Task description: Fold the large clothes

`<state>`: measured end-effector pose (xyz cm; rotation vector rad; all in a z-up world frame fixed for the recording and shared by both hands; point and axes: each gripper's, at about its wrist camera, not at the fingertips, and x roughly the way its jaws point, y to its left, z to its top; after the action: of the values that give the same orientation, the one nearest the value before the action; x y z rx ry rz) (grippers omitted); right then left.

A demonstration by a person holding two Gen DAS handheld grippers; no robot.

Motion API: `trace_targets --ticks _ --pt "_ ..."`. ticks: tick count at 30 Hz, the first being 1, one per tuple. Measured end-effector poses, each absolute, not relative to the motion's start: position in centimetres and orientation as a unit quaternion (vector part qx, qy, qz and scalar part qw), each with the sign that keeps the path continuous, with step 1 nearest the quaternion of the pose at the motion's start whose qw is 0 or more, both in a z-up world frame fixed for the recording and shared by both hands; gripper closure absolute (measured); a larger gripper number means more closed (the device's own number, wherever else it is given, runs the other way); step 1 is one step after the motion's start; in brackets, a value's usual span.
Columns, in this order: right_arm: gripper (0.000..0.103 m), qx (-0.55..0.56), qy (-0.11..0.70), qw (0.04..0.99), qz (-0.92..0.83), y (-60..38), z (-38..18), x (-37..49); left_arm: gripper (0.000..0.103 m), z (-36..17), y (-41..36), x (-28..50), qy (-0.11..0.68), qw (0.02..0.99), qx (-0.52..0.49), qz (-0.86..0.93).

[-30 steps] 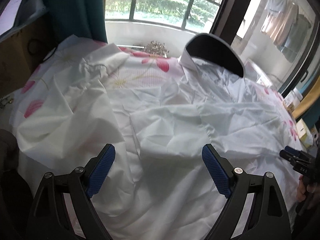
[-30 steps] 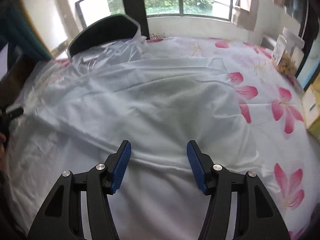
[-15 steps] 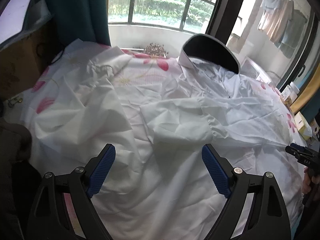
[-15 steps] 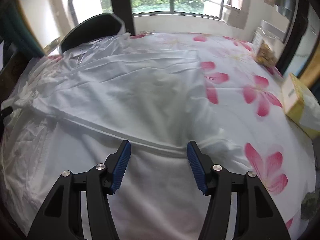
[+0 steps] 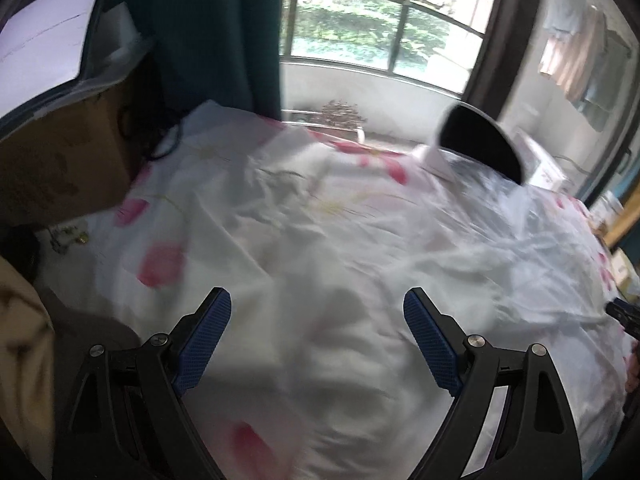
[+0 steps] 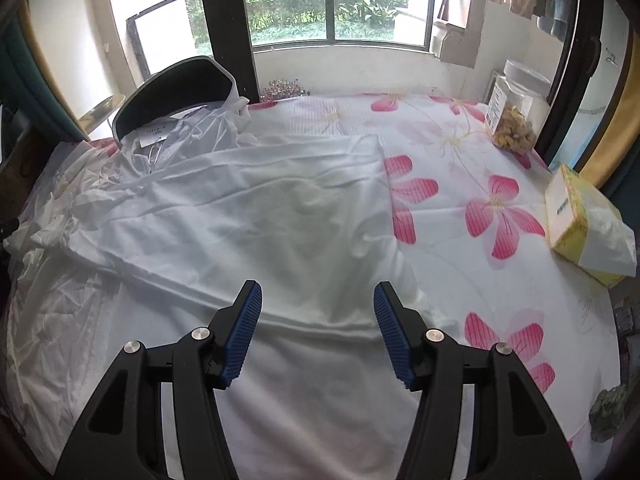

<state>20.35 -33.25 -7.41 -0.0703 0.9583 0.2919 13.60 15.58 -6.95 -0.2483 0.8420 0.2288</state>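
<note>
Hovering my right gripper [image 6: 318, 330] over the white garment [image 6: 256, 216], jaws spread, nothing between the blue pads, not touching the cloth. Left gripper [image 5: 318, 340] same deal: jaws spread wide, empty, above the garment's rumpled side; that view is blurred. White garment lies spread across the desk, which is covered by a white cloth with pink flowers [image 6: 480, 216]. In the right wrist view the garment fills the left and middle of the surface, one part folded over with a straight edge running across just ahead of my pads, its right edge ending beside the pink blooms. Collar end sits at the far side, against a dark chair back [image 6: 176, 92], a paper tag showing there. Garment's left part is wrinkled and bunched. Right of the garment, well apart: a yellow tissue pack [image 6: 584, 228] near the desk edge and a clear jar with a white lid [image 6: 516, 112] at the far right corner. In the left wrist view a cardboard box [image 5: 60, 168] stands at the left and a dark green curtain [image 5: 216, 32] hangs behind. Window with railing beyond.
</note>
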Motion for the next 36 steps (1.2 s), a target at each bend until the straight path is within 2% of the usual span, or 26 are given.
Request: trace_targets --ticks 5,9,14,16,19,21,23,36 --pt "0.045 -0.04 0.46 0.876 0.142 -32.2 -7.3 21.4 0.013 -6.0 19.6 15.7 0.392 0.901 -0.12 0.14" --pt "0.045 -0.045 0.46 0.875 0.146 -31.3 -7.2 22.3 0.033 -6.4 22.5 18.5 0.401 0.895 -0.12 0.155" --pt "0.045 -0.05 0.458 0.875 0.148 -30.5 -7.1 23.1 0.037 -8.7 24.9 21.9 0.426 0.883 -0.132 0.149" --pt "0.045 -0.05 0.459 0.875 0.147 -30.4 -7.2 23.3 0.043 -9.8 25.6 22.8 0.441 0.873 -0.142 0.153" --pt "0.045 -0.049 0.464 0.873 0.144 -30.3 -7.5 23.5 0.065 -10.9 25.5 23.3 0.454 0.868 -0.129 0.15" --pt "0.045 -0.047 0.467 0.872 0.143 -30.3 -7.7 23.6 0.09 -11.2 25.0 23.4 0.46 0.868 -0.123 0.14" --pt "0.045 -0.045 0.467 0.871 0.143 -30.3 -7.7 23.6 0.1 -11.2 24.7 23.3 0.456 0.872 -0.118 0.137" --pt "0.045 -0.033 0.439 0.886 0.147 -32.0 -5.2 21.3 0.102 -1.2 23.9 16.9 0.298 0.928 -0.125 0.185"
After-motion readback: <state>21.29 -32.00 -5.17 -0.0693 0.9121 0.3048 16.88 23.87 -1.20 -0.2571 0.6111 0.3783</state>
